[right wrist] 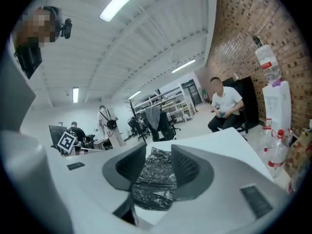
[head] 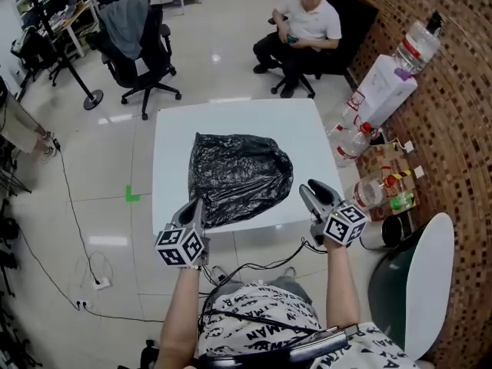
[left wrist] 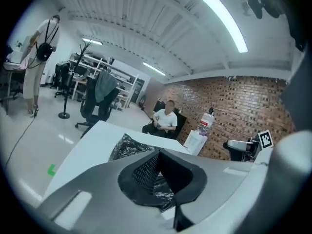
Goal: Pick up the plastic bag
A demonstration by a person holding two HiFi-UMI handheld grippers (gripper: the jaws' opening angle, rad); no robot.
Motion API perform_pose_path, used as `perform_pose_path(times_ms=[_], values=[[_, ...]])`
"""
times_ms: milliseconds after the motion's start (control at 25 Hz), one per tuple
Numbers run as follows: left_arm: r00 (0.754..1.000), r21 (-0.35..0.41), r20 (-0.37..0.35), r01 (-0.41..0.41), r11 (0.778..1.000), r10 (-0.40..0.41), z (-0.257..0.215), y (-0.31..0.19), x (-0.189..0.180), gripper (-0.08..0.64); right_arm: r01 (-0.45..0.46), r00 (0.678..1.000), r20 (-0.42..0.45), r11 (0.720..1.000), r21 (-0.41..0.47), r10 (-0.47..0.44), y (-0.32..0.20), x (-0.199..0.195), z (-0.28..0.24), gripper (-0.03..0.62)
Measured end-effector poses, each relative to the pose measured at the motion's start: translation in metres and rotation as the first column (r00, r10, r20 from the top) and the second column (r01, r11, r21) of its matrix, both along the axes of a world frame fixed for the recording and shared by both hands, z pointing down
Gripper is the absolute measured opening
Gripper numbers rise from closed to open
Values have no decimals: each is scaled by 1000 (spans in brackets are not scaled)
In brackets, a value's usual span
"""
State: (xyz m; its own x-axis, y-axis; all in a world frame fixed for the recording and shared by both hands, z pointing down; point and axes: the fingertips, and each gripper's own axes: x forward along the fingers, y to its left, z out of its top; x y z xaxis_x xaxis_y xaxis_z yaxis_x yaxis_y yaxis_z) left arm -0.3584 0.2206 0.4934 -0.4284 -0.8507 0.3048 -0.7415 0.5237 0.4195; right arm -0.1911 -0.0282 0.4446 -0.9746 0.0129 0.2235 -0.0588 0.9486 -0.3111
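Note:
A crumpled black plastic bag [head: 240,174] lies in the middle of the white square table [head: 175,133]. My left gripper [head: 197,206] hovers at the table's front edge, by the bag's near left corner. Its jaws are shut, and I see nothing pinched in them. In the left gripper view the bag [left wrist: 126,147] shows just beyond the left gripper [left wrist: 158,168]. My right gripper [head: 307,191] is at the front right, a little right of the bag. In the right gripper view the right gripper [right wrist: 158,162] is open, and the bag [right wrist: 155,191] shows through the gap, untouched.
A person [head: 306,28] sits on a chair beyond the table. A black office chair with a jacket [head: 138,43] stands at the far left. Water bottles [head: 352,141] and a dispenser [head: 384,84] line the brick wall on the right. A white chair [head: 427,283] is near right.

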Motion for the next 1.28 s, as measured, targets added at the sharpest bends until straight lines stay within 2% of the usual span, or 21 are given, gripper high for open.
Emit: perform_pose_path(times_ms=[40,80,120,240,360,560,760,920,1120,1280], values=[[1000,8,6,-2,1000,2,-5,-4,7,2,-9,1000,21,1000,13,9,2,4,-5,149],[1000,14,15,3,1000,-3,-9,-8,12,2,-13,999,40,1000,23,12,4,5,-10,60],[1000,21,25,13,1000,-14,-14,-12,16,2,-7,998,58,1000,27,6,8,5,-16,9],[998,37,53,28,999,-30,-29,-27,38,2,24,998,62,999,37,-26,18,7,-27,9],[996,21,82,28,999,-30,-36,-41,61,2,18,1000,-4,995,97,-18,16,6,-24,9],[995,8,85,48,999,-48,-36,-38,88,2,47,997,-75,985,168,-35,21,12,-16,9],[991,-3,103,81,997,-80,-40,-18,87,2,80,993,-99,981,175,-63,36,15,-7,9],[990,-6,121,69,998,-67,-47,-18,86,2,66,994,-96,983,172,-50,36,20,-10,9],[990,-5,139,40,999,-39,-52,-24,85,2,34,994,-107,967,253,-7,34,25,-16,9],[990,-3,136,21,1000,-20,-53,-25,83,2,19,993,-120,967,256,13,35,28,-15,9]])
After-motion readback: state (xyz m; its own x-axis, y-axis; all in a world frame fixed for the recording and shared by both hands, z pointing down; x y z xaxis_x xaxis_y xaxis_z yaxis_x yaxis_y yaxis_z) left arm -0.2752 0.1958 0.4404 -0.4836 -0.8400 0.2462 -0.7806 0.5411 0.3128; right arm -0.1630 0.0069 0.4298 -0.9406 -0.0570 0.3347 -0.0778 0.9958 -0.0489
